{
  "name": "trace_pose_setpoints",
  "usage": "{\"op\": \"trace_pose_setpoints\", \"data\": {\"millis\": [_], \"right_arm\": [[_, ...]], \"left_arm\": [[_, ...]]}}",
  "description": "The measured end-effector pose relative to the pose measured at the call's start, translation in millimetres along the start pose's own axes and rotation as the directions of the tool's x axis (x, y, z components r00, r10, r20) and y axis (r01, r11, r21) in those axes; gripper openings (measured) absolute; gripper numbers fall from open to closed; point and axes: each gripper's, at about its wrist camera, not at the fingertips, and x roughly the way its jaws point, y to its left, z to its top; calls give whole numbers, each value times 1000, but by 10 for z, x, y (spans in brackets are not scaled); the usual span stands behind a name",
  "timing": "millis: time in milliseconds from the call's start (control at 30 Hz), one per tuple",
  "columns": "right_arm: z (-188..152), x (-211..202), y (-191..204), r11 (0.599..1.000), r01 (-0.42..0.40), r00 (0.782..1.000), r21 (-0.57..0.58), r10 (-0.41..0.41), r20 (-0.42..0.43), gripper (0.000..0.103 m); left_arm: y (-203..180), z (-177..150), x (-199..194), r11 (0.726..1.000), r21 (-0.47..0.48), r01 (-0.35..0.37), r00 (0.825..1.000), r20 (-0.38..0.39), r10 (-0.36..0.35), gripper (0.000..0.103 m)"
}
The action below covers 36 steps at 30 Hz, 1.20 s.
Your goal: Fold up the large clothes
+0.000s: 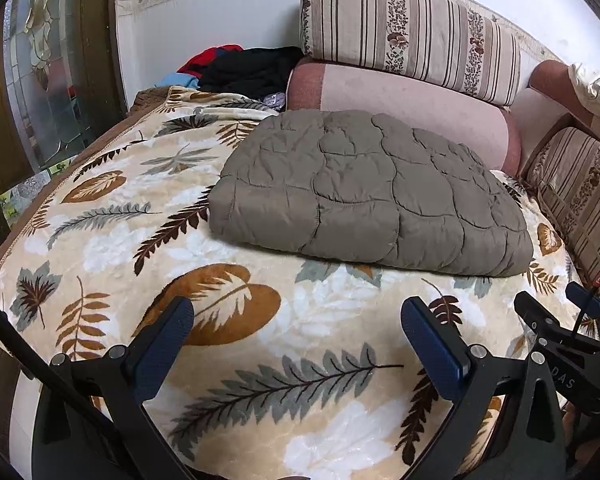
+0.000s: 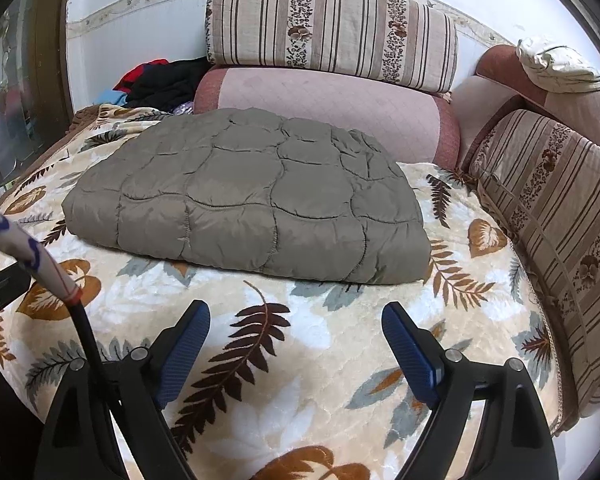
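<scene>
1. Both your left gripper (image 1: pixel 296 344) and right gripper (image 2: pixel 296 348) hang spread wide and empty over the blanket (image 1: pixel 100 240).
2. Your folded quilted coat (image 2: pixel 244 196) lies ahead, near the cushions (image 2: pixel 332 28).
3. Pinching only its top layer could undo the fold; its puffy, slick fabric may slip.

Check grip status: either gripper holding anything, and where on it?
Nothing held. The left gripper and right gripper are both open over the leaf-print blanket, short of the folded grey quilted garment, which lies untouched.
</scene>
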Motion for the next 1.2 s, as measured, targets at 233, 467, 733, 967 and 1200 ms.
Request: {"op": "trace_pose_setpoints", "data": {"millis": [233, 467, 733, 967, 1200], "right_arm": [[0, 15, -39, 1000, 0, 1000, 21, 0, -6, 91], [-17, 61, -59, 1000, 1, 1000, 31, -1, -16, 91], [-27, 84, -57, 999, -7, 1000, 35, 7, -16, 91], [-35, 129, -31, 1000, -8, 1000, 30, 8, -26, 92], [-42, 126, -21, 999, -10, 1000, 36, 11, -20, 92]], "left_arm": [[2, -17, 67, 1000, 3, 9, 1000, -23, -8, 103], [1, -28, 93, 1000, 7, 6, 1000, -29, -6, 103], [4, -38, 128, 1000, 5, 5, 999, -37, -5, 103], [7, -41, 151, 1000, 4, 9, 999, -43, -9, 103], [26, -55, 187, 1000, 2, 17, 998, -53, -17, 103]]}}
